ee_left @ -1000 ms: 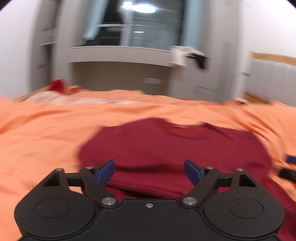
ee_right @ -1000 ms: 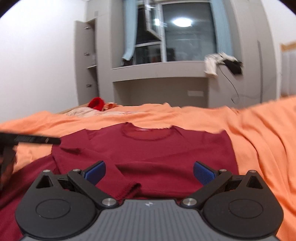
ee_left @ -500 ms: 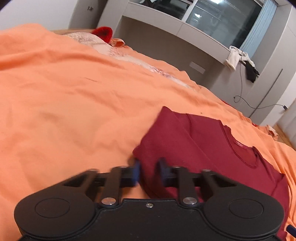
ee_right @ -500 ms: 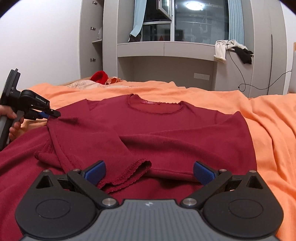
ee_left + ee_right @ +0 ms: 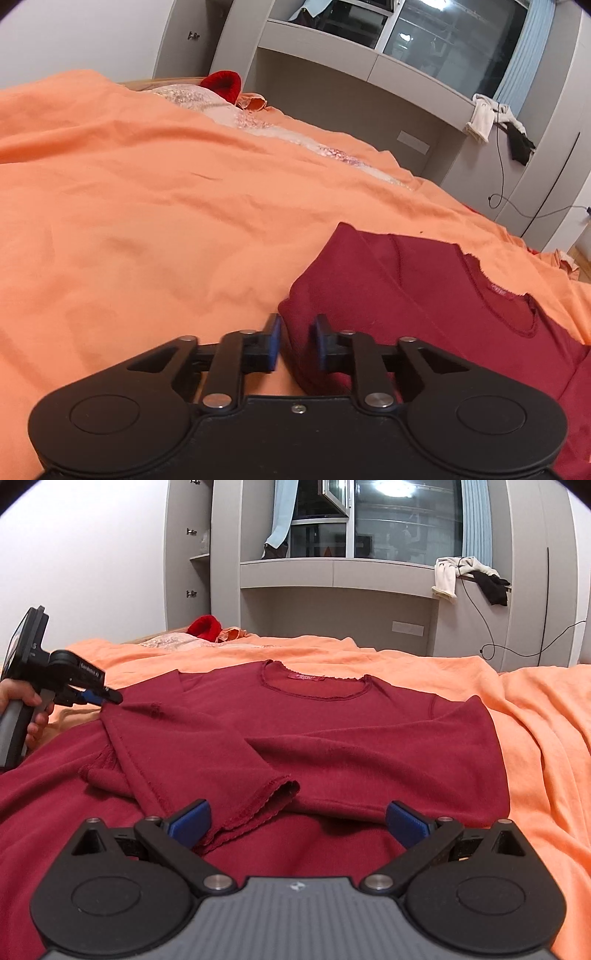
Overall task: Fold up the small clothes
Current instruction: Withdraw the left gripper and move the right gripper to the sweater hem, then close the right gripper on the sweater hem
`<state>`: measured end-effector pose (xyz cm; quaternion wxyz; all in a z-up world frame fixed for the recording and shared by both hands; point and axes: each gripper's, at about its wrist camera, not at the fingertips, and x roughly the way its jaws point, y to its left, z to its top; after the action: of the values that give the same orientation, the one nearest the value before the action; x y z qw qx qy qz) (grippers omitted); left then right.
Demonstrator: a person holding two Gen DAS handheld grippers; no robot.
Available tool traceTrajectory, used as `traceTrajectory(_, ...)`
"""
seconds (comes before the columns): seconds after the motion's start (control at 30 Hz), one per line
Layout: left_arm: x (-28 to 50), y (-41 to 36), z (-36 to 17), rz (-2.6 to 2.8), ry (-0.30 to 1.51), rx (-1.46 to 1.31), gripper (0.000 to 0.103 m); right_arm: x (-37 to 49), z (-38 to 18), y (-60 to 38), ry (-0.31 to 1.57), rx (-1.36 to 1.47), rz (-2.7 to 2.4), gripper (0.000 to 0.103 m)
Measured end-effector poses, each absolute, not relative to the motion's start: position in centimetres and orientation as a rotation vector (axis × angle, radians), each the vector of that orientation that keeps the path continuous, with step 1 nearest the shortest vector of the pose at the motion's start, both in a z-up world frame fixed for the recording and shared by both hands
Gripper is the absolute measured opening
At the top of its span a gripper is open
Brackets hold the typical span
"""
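Note:
A dark red long-sleeved shirt (image 5: 332, 734) lies flat on the orange bedspread (image 5: 535, 738), collar away from me. One sleeve is folded across its front, its cuff (image 5: 273, 794) near my right gripper. My left gripper (image 5: 297, 343) sits at the shirt's left shoulder fold (image 5: 325, 288). Its jaws are opening, narrow, with the folded edge filling the gap between the pads. In the right wrist view the left gripper (image 5: 107, 698) nips that same edge, held by a hand (image 5: 22, 701). My right gripper (image 5: 299, 821) is open just above the lower front, nothing between its fingers.
A red knitted item (image 5: 203, 627) and pale lacy fabric (image 5: 236, 114) lie at the bed's far end. Behind the bed stands a grey built-in unit with a ledge (image 5: 332, 572), clothes (image 5: 469, 576) draped on it and a cable on the wall. Bare bedspread spreads left of the shirt.
My left gripper swung from over the shirt's middle to its left shoulder edge and closed from wide open onto the fold. The right gripper stayed open over the lower front.

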<state>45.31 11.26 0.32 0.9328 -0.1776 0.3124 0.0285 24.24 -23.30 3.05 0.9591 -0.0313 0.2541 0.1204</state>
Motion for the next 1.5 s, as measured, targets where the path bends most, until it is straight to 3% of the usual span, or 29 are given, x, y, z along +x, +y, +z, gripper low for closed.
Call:
traceTrajectory(0.13,43.0,11.1,1.3,0.050,0.619,-0.373,0.050,22.5,3.0,-24.0,0.497,-0.072,0.267,0.103)
traceTrajectory(0.4,35.4,8.6,4.3,0.031,0.506,-0.268,0.101,17.1,3.7,-24.3,0.354,-0.141,0.382,0.103)
traceTrajectory(0.67,24.3,5.9,4.2,-0.006,0.388,-0.135,0.102,9.1,3.7,-21.4,0.215,-0.373,0.567,0.103)
traceTrajectory(1.13,12.4,4.4,2.2,-0.130,0.371,-0.069,0.102,0.9,-3.7,-17.1,0.173,-0.906,0.337,0.102)
traceTrajectory(1.23,11.5,4.0,1.9,-0.151,0.379,-0.057,0.102,1.4,-5.1,-16.5,0.174,-0.963,0.278,0.099)
traceTrajectory(1.5,10.7,4.3,1.7,-0.167,0.380,-0.063,0.102,2.4,-7.5,-14.9,0.191,-1.062,0.235,0.078)
